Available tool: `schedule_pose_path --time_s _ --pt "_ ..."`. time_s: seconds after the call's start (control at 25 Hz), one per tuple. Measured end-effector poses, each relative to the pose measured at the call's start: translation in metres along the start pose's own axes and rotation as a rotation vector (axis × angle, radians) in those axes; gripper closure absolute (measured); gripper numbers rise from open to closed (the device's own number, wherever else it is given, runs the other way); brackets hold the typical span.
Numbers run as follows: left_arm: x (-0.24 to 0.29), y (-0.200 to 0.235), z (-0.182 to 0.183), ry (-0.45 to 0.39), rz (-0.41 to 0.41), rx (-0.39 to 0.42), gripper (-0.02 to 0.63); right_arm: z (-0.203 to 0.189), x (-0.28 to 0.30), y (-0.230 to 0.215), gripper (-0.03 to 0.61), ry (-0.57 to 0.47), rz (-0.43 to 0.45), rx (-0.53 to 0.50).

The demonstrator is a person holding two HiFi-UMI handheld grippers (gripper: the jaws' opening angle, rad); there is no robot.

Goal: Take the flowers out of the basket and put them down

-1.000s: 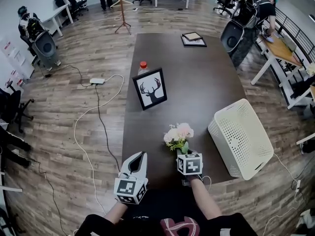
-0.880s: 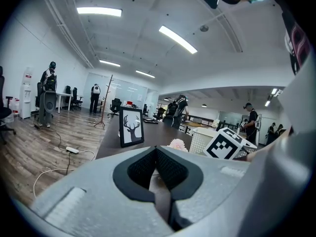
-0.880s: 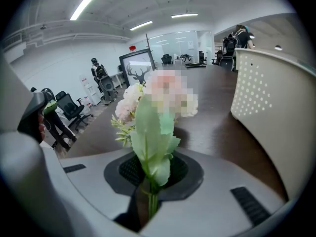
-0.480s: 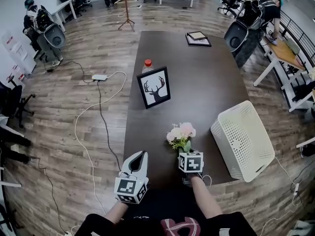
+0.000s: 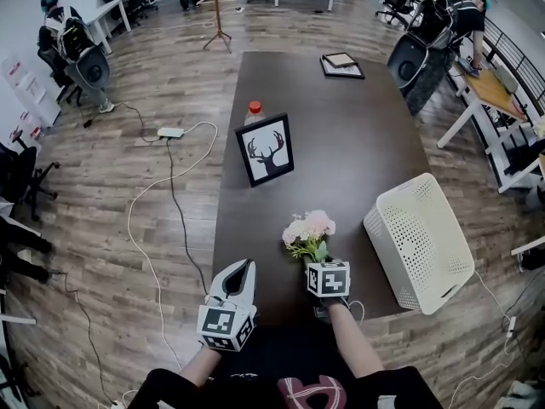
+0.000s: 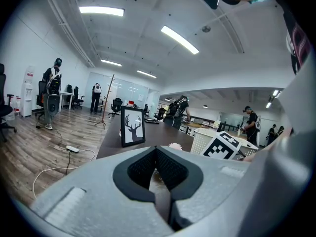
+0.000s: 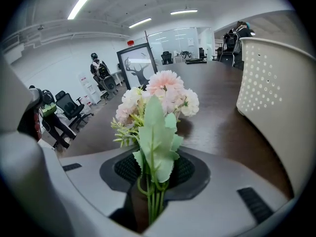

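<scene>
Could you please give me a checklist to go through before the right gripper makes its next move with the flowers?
1. Flowers out of the basket: ok, they are over the table beside it.
2. Right gripper releasing: ok; its jaws have just been opening, stems between them with a gap at one side.
3. Blossoms resting on the table: cannot tell.
4. Room to withdraw: ok, the framed picture stands well away.
5. Left gripper out of the way: ok, shut, empty, apart from the flowers.
</scene>
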State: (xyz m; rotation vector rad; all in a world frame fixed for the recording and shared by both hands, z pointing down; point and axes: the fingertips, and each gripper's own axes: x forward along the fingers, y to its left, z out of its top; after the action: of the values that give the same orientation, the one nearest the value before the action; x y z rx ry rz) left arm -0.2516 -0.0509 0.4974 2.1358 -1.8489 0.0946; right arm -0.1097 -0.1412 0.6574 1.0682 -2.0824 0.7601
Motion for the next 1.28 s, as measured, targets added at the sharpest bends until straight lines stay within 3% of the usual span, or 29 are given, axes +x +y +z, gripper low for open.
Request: schedule_pose_path --time_s 1.28 --pt "-0.001 0.001 0.005 -0.024 -0.010 -0.011 0.604 0.006 -0.011 0.016 0.183 -0.036 0.052 0.003"
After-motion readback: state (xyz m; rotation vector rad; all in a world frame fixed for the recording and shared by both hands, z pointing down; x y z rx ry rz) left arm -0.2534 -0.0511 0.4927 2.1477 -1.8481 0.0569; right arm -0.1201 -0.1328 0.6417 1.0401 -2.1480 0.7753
